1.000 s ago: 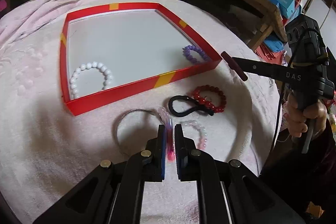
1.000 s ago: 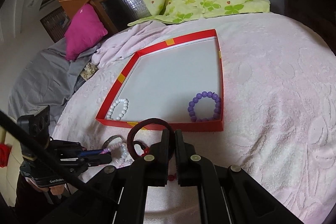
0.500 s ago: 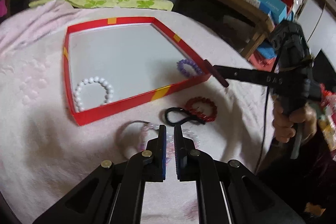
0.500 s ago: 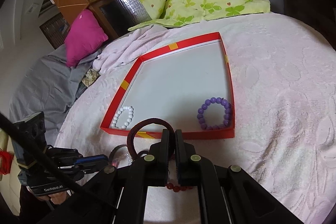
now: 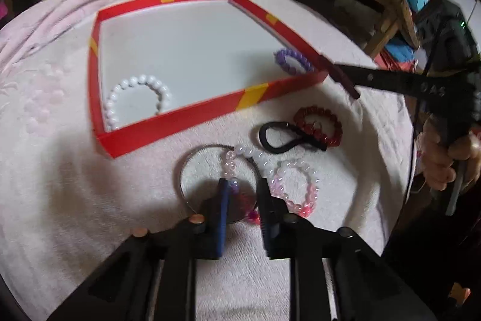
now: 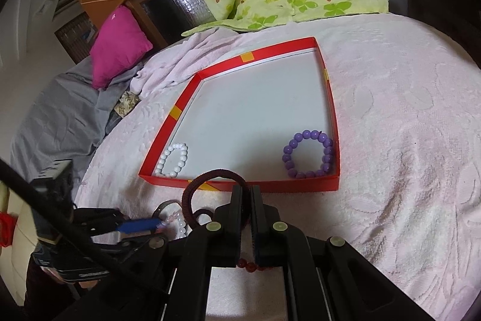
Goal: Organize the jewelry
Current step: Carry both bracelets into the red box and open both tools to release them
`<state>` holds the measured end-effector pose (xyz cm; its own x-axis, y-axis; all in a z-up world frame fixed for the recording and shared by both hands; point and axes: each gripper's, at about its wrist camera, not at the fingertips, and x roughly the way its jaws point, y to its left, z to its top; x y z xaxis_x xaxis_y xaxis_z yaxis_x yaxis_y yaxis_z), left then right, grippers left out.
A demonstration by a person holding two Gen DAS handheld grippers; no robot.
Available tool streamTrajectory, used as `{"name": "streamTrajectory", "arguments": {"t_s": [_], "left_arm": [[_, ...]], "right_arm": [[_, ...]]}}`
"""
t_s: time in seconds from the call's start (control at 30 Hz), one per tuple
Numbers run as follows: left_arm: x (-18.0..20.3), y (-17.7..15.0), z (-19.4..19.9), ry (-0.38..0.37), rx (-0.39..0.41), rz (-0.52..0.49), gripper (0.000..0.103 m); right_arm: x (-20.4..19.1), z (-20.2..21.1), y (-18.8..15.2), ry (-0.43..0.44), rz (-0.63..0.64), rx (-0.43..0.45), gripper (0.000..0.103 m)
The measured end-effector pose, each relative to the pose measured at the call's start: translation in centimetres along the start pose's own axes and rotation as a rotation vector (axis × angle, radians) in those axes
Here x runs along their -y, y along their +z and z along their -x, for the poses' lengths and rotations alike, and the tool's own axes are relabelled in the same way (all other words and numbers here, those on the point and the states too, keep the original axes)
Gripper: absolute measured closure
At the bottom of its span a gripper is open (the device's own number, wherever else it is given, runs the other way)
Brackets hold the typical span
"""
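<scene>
Left tool [image 5: 242,194]: released, fingers parted over the pink-and-white bead strand [image 5: 230,167] lying across a thin metal bangle [image 5: 186,161].
Right tool [image 6: 246,194]: clenched on a dark maroon hair tie [image 6: 204,179], held above the tray's near wall.
Tray [image 5: 180,124]: red-walled, on the pink-covered bed; holds white bracelet [image 5: 138,101] and purple bracelet [image 6: 308,154].
Outside tray: black hair tie [image 5: 281,137], red bracelet [image 5: 318,125], pink bracelet [image 5: 296,188].

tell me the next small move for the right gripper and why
Probably carry it forward over the near wall of the red tray and open there. The right gripper is shut on the dark red hair tie, which hangs just short of that wall, and the tray floor between the white bracelet and the purple bracelet is bare.
</scene>
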<state>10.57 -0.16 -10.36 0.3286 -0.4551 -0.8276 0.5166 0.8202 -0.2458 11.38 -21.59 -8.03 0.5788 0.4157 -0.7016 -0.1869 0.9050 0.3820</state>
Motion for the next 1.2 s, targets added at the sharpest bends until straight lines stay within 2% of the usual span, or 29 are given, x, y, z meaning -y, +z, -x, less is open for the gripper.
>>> {"name": "streamTrajectory", "arguments": {"t_s": [0.1,0.33,0.57,0.63,0.7,0.83,0.9,1.0,1.2], "left_arm": [[-0.5,0.1,-0.2,0.000,0.002,0.023,0.095],[-0.5,0.0,1.7,-0.045,0.053,0.043,0.096],[-1.2,1.3,6.6,-0.143,0.230,0.098,0.096],[-1.5,2.0,7.0,-0.169,0.257,0.127,0.096],[-1.4,2.7,7.5,-0.148,0.279,0.115,0.096],[-1.1,5.1,7.8,-0.159,0.339,0.120,0.096],[-0.9,6.5,7.3,-0.128,0.357,0.120,0.096],[-0.8,8.5,5.4,-0.048,0.358,0.126,0.096],[-2.5,10.9,0.5,0.001,0.300,0.193,0.096]], "right_arm": [[0.1,0.0,0.0,-0.004,-0.004,-0.003,0.098],[0.1,0.6,0.3,-0.001,-0.009,0.028,0.098],[0.1,0.6,0.8,0.004,-0.034,0.059,0.098],[0.1,0.4,1.0,0.002,-0.040,0.063,0.098],[0.1,0.3,1.2,0.001,-0.042,0.073,0.098],[0.3,-0.2,2.3,-0.018,-0.056,0.104,0.098],[0.5,-0.7,3.0,-0.024,-0.084,0.119,0.098],[0.6,-1.9,4.1,-0.067,-0.096,0.125,0.098],[1.3,-4.8,5.9,-0.142,-0.133,0.107,0.097]]}}
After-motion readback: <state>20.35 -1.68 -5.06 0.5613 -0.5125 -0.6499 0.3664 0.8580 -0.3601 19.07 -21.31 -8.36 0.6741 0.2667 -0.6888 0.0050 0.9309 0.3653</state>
